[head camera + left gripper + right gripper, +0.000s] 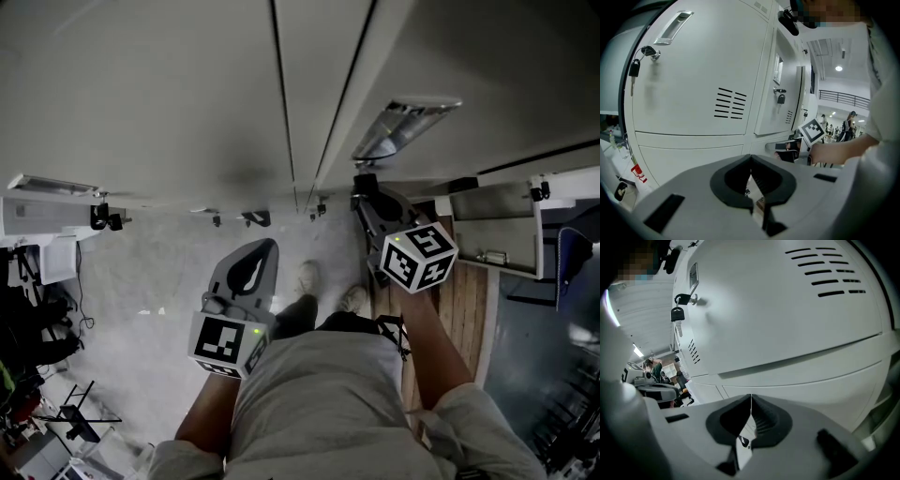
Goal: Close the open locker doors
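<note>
Left gripper point(751, 158) jaws closed, empty; right gripper point(751, 397) likewise, which I hold near a locker door point(787, 310).

Pale grey all over the locker doors point(693, 79), crossed by short rows of black slits point(730, 104). Black on the key tag point(633, 70) at one door's left edge. Black-and-white squares on the marker cube point(418, 256) just before the doors. Mid-grey with black inner faces on the left gripper point(751, 161) and right gripper point(751, 401). Speckled grey floor point(159, 281) at the doors' foot, brown planks point(469, 309) at their right end.
</note>
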Tool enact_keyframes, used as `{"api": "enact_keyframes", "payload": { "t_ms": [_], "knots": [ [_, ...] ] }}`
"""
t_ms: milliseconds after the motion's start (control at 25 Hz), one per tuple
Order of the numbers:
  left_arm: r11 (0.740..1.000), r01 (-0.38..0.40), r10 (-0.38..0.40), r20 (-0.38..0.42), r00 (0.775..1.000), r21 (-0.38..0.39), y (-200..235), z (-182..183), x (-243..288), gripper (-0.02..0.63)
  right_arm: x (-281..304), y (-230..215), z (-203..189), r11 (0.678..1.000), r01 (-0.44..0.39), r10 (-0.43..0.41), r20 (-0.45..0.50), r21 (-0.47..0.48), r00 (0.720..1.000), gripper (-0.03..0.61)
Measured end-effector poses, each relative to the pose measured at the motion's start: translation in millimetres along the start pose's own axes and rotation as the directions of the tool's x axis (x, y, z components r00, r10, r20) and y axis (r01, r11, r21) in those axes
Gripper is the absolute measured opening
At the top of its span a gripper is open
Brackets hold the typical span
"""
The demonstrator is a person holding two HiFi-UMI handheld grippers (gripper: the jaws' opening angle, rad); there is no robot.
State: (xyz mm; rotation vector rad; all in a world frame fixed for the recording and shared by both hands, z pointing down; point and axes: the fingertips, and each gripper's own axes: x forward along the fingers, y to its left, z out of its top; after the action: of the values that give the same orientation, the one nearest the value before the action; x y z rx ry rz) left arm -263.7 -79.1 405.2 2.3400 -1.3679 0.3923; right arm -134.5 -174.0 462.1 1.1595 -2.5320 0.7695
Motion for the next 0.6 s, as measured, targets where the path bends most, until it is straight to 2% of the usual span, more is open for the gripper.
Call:
{"api": "enact_keyframes", "payload": {
  "t_ms": [400,600],
  "knots": [
    [0.999,0.046,-0.046,-0.005,0.999,0.014,-2,2,8,0.015,-11,4,-2,1.000,0.022,-0.022,0.012,0.003,1.000,0.028],
    [0.992,0.124,-0.123,-0.020,0.992,0.036,-23,1,22,0.015,-42,-2,-8,0.998,0.065,-0.065,0.022,0.005,0.998,0.028]
  ]
}}
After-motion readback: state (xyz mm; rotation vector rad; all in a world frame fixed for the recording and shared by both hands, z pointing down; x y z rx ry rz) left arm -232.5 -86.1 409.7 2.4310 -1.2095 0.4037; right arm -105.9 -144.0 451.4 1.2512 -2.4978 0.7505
